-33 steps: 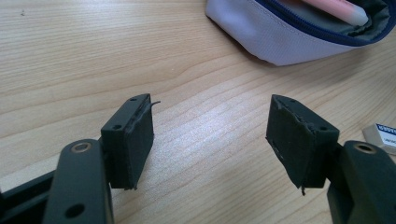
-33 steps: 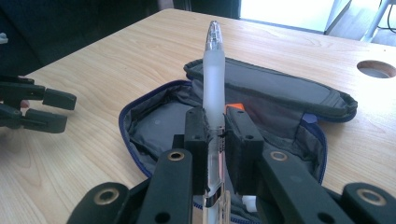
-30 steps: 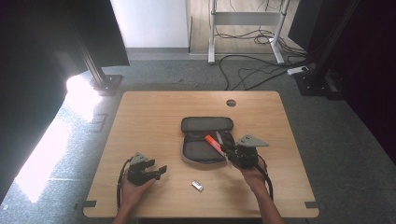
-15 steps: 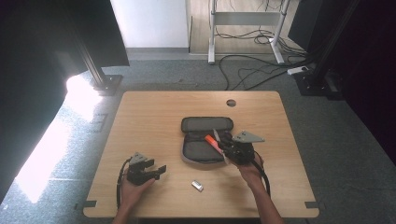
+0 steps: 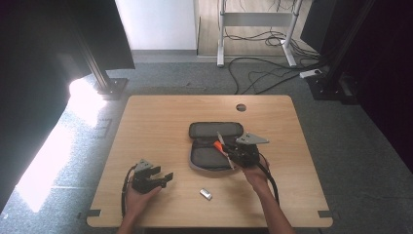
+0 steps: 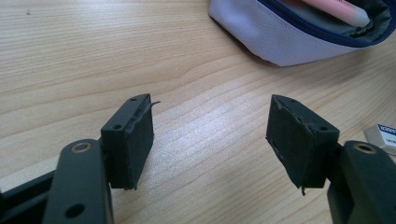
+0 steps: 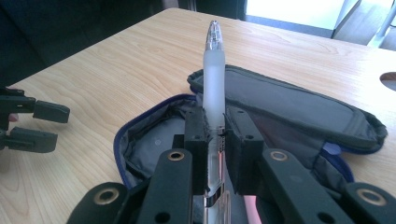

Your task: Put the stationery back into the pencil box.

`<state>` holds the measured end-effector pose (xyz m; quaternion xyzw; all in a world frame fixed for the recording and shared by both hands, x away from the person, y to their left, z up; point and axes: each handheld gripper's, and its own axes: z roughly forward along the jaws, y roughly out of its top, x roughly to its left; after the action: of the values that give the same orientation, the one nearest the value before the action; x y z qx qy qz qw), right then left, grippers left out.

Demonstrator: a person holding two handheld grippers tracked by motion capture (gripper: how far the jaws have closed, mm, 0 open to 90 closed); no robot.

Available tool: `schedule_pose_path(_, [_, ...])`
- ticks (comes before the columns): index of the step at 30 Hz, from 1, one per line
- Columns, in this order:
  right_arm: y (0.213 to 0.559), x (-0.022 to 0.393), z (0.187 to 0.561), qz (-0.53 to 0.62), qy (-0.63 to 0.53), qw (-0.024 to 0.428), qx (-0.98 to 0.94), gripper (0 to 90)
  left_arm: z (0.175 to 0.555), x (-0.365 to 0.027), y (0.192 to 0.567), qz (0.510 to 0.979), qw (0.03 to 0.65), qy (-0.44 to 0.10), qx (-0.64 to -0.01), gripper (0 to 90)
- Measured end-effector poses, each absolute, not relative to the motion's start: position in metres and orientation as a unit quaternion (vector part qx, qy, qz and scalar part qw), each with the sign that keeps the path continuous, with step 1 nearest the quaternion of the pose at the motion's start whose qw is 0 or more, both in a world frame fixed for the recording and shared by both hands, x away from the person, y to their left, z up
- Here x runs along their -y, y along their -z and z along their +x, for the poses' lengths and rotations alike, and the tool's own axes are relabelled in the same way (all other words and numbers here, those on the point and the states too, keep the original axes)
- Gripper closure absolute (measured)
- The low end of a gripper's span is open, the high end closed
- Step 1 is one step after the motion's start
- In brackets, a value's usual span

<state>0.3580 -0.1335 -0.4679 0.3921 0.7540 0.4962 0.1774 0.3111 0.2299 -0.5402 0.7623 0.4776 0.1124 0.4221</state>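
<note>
A dark pencil case [image 5: 207,132] lies unzipped in the middle of the table, its lid folded back. My right gripper [image 5: 231,155] hovers over its right part, shut on a frosted white pen [image 7: 214,84] that sticks out past the jaws above the case's open pocket [image 7: 154,144]. An orange-pink highlighter [image 6: 336,10] lies inside the case [image 6: 275,39]. My left gripper [image 5: 163,178] rests near the front left of the table, open, with bare wood between its fingers [image 6: 133,135]. It also appears at the left of the right gripper view [image 7: 35,123].
A small white block [image 5: 206,194] lies on the wooden table [image 5: 156,122] in front of the case, between the two hands. A round cable hole [image 5: 240,107] sits near the far edge. Cables and desk legs stand on the floor beyond.
My right gripper has shifted a little to the left with the pen, further over the open case. The left gripper has stayed where it was.
</note>
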Motion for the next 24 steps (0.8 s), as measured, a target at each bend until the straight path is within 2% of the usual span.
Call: schedule_pose_path(24, [0.476,0.119,0.379,0.394,-0.481,0.177,-0.763,78.6,0.311,-0.232,0.539,0.759,0.425,-0.112,-0.48,32.3])
